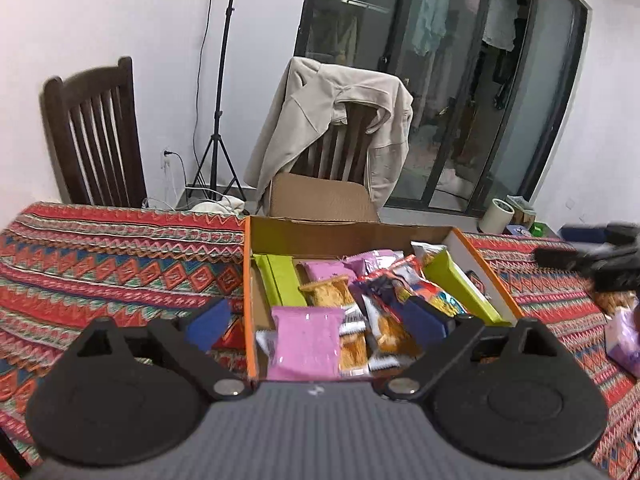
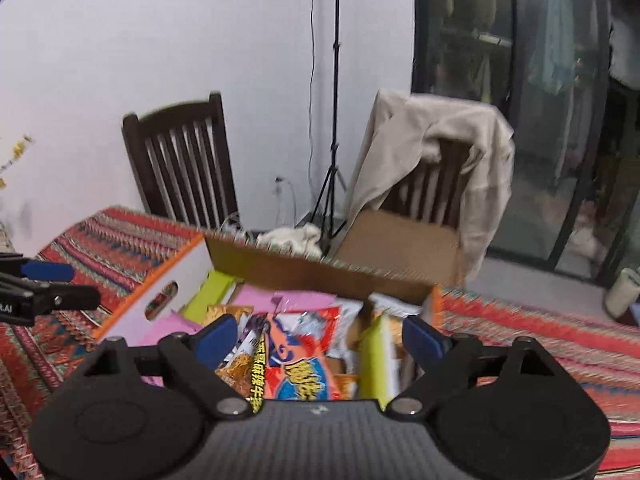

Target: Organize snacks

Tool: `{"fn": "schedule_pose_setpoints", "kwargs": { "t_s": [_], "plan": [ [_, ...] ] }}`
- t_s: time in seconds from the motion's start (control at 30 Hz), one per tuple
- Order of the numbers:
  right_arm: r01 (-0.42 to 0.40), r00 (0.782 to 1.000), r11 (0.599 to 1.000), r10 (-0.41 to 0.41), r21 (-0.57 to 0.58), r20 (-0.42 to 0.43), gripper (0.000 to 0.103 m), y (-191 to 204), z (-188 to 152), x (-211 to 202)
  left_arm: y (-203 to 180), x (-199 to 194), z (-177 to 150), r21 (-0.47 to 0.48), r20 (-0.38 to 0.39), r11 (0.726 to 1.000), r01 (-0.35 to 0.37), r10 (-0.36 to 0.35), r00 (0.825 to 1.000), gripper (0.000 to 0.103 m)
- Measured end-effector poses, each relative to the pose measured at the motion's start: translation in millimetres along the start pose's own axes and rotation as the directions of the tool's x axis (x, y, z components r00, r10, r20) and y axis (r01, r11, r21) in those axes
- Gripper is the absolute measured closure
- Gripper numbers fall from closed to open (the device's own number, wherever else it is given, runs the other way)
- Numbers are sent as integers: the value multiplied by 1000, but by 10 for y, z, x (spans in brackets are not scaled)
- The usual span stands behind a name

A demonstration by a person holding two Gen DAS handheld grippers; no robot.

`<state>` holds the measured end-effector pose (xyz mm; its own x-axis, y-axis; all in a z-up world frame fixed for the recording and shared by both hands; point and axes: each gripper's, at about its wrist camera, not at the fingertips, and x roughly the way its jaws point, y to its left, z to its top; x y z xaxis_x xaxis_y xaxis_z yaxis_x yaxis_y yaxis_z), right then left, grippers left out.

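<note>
Right wrist view motion-blurred; snack packets in the box unreadable apart from one label. Right hand-held gripper smeared at left view's edge. Desk cut off by frame edges.

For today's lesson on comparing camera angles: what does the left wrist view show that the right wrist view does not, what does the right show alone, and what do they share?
Only the left wrist view shows the purple packet lying on the cloth outside the box, and the small green and blue items at the table's far right.

Only the right wrist view shows the yellow flowers at the left edge.

Both show the snack box, the jacket draped over a chair, the tripod, and the white roll.
</note>
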<state>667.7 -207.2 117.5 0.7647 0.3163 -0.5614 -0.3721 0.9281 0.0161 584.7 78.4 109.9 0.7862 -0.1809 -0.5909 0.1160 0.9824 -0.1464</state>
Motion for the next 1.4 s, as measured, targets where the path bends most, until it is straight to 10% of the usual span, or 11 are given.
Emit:
{"fn": "schedule_pose_setpoints", "kwargs": {
  "t_s": [0.37,0.73,1.4],
  "plan": [
    [25,994,1000,-24,-11,110,3,-117,-298,-1631,-387,-1536,-591,94,177,994,-57,39,984,0],
    [50,965,997,-34,-56,261,0,314,-1637,-3099,-814,-2931,-2115,61,375,991,-120,88,923,0],
    [64,967,997,-54,-31,249,0,1590,-4038,-3755,-1008,-3429,-4126,10,272,987,-161,152,950,0]
  ]
}}
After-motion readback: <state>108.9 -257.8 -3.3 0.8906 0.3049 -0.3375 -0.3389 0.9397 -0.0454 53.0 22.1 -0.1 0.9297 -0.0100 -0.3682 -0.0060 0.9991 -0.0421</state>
